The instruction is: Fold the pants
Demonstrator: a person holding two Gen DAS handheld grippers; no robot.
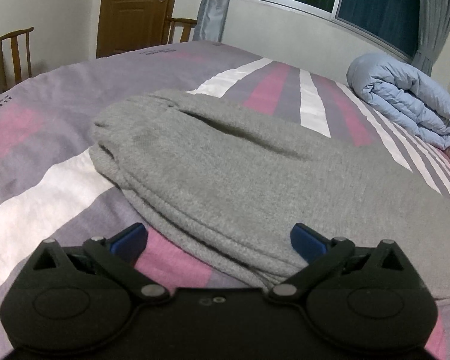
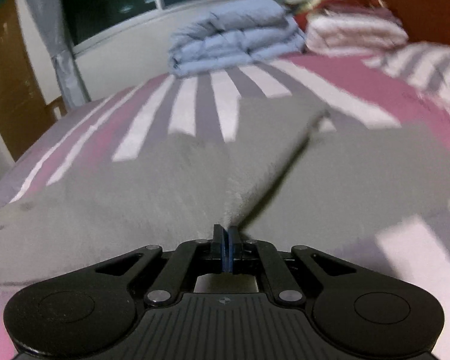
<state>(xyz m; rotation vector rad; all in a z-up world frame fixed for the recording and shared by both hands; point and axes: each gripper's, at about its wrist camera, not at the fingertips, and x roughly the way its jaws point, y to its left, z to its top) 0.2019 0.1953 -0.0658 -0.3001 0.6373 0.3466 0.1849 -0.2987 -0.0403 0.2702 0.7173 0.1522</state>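
Note:
Grey knit pants [image 1: 225, 162] lie on the striped bed, stacked in several layers, their cuffed end toward the far left. My left gripper [image 1: 219, 240] is open wide just above the near edge of the stack. Its right pad [image 1: 307, 241] hovers over the cloth and its left pad [image 1: 130, 238] over the bedcover, with nothing pinched. In the blurred right wrist view the pants [image 2: 165, 186] fill the middle. My right gripper [image 2: 227, 232] has its blue pads pressed together. A raised ridge of the grey fabric runs straight into the tips.
The bedcover [image 1: 45, 138] is purple, pink and white striped. A folded light-blue quilt [image 1: 405, 99] sits at the bed's far right, also seen as the quilt [image 2: 234, 36] beside a pink folded blanket [image 2: 354, 33]. Wooden chairs [image 1: 13, 51], a door and a window wall stand beyond the bed.

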